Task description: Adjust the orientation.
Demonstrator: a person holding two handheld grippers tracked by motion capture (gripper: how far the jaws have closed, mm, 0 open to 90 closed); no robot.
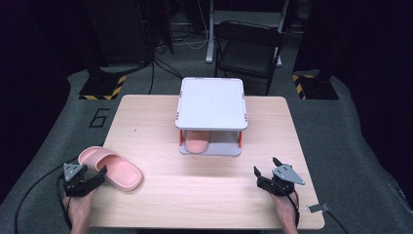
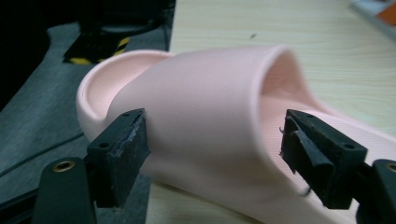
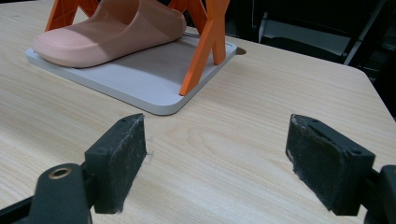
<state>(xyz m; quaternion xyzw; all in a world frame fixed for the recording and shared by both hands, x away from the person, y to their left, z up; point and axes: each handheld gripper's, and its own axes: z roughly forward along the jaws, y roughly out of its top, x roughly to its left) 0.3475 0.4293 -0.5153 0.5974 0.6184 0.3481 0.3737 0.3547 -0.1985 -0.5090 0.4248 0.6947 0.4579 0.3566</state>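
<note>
The left claw (image 2: 212,140) is spread wide around the strap of a pink slipper (image 2: 210,116) at the desk's (image 1: 204,185) left front edge, not yet gripped. A pickup is judged underway; closing comes next. The right claw (image 3: 215,158) is held wide and empty near the front right corner. A second slipper (image 3: 112,32) lies on the rack's (image 1: 212,102) lower shelf.

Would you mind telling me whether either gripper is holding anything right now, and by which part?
Nothing is held. The left gripper is open, its jaws either side of the pink slipper's strap, not clamped. The right gripper is open over bare table.
</note>
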